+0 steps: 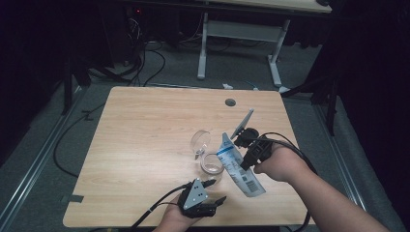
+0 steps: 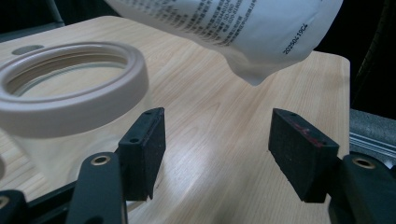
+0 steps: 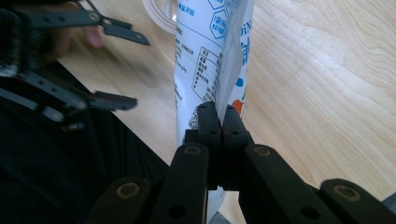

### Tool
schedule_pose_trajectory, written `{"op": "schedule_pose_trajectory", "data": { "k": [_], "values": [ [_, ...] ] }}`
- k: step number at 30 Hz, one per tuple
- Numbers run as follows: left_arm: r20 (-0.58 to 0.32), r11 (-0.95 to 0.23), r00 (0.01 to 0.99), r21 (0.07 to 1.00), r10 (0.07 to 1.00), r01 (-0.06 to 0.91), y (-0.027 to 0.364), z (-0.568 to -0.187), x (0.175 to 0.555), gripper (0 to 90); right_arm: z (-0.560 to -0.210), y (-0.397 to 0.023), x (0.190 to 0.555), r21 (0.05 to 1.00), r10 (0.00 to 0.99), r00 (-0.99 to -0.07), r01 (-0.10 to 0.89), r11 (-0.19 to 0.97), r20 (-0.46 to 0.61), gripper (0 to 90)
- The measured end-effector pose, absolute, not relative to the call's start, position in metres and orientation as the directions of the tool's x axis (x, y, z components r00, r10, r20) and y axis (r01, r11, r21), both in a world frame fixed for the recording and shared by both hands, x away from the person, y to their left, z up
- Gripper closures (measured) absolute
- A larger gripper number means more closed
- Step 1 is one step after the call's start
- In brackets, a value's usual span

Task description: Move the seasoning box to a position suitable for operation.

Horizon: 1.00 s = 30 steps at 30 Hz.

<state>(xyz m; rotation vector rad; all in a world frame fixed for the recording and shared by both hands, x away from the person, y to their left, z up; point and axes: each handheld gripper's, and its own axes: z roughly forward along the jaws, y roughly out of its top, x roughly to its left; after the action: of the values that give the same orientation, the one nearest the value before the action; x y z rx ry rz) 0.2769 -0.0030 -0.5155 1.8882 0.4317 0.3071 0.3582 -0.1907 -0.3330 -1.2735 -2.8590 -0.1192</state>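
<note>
White printed plastic pouch (image 1: pixel 240 166) with blue markings and a barcode hangs tilted near the worktop's (image 1: pixel 145 130) front edge, pinched by the right tool (image 3: pixel 223 122); the left tool (image 2: pixel 217 140) is spread, nothing between its jaws.

Light wood-grain table (image 1: pixel 145 145), rounded corners, 1 round grey grommet hole (image 1: pixel 230 102) near far edge. On it: 1 clear glass jar (image 1: pixel 212 164) upright, 1 clear lid (image 1: pixel 200 141) just beside.

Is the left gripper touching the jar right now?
Apart. In the left gripper view, the left gripper stands open, and the jar sits beside its pad, not between.
</note>
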Motion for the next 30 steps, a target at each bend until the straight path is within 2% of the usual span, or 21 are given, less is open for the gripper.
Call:
{"op": "schedule_pose_trajectory", "data": {
  "k": [12, 22, 27, 30],
  "values": [
    [-0.008, -0.308, 0.918, 0.941, 0.397, 0.141, -0.026, -0.515, 0.274, 33.1, -0.327, -0.178, 0.353, 0.084, 0.728, -0.684, 0.729, 0.680, 0.044, 89.8],
    [-0.023, -0.282, 0.911, 0.947, 0.411, 0.151, -0.035, -0.515, 0.275, 28.6, -0.324, -0.162, 0.349, 0.081, 0.715, -0.698, 0.716, 0.694, 0.041, 89.7],
    [-0.009, -0.279, 0.910, 0.951, 0.414, 0.137, -0.039, -0.514, 0.273, 28.5, -0.322, -0.157, 0.348, 0.090, 0.705, -0.707, 0.706, 0.702, 0.047, 89.7],
    [-0.011, -0.269, 0.905, 0.953, 0.425, 0.138, -0.040, -0.513, 0.273, 32.7, -0.324, -0.155, 0.348, 0.088, 0.701, -0.711, 0.703, 0.706, 0.051, 89.7]
  ]
}}
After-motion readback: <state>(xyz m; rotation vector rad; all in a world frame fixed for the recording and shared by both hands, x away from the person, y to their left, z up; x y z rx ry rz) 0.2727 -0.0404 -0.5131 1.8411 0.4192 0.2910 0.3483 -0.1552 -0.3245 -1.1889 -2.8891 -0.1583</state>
